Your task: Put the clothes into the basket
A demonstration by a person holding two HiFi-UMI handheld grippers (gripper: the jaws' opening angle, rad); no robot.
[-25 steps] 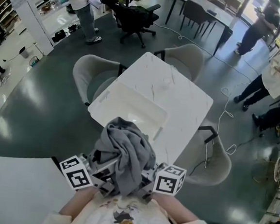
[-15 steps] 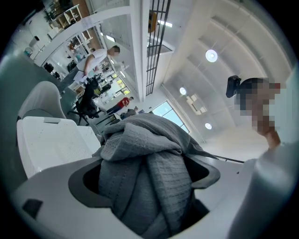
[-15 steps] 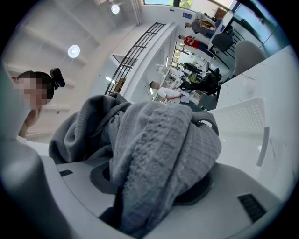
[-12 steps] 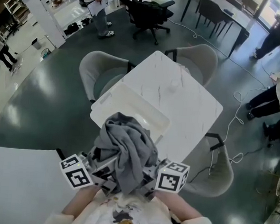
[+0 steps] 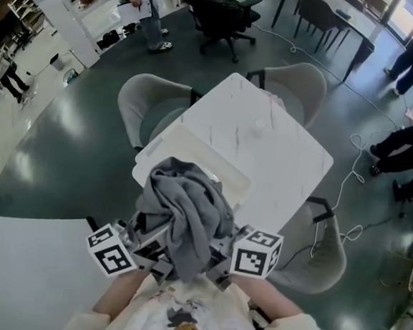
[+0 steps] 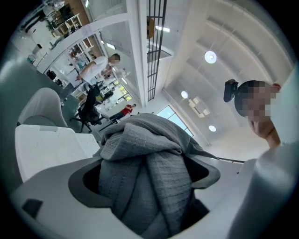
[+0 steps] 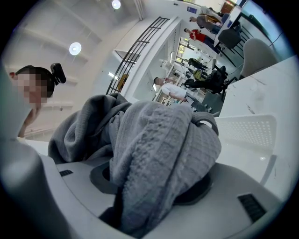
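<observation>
Since the earlier frame the table [image 5: 283,156] and the white basket [image 5: 226,172] have come closer, and the bundle now overlaps the basket's near rim. Left gripper [image 6: 145,184] and right gripper [image 7: 154,184] are both clamped on the grey knit garment [image 5: 185,209], which is wadded between the fingers and heaped over them. The basket is just ahead of the fingertips, lower down. Best move: carry it past the near rim, centre it, then let go with both so the hanging folds land inside. Grey chair [image 5: 136,104] beside the table, people well beyond. Nothing seems to block the way.
</observation>
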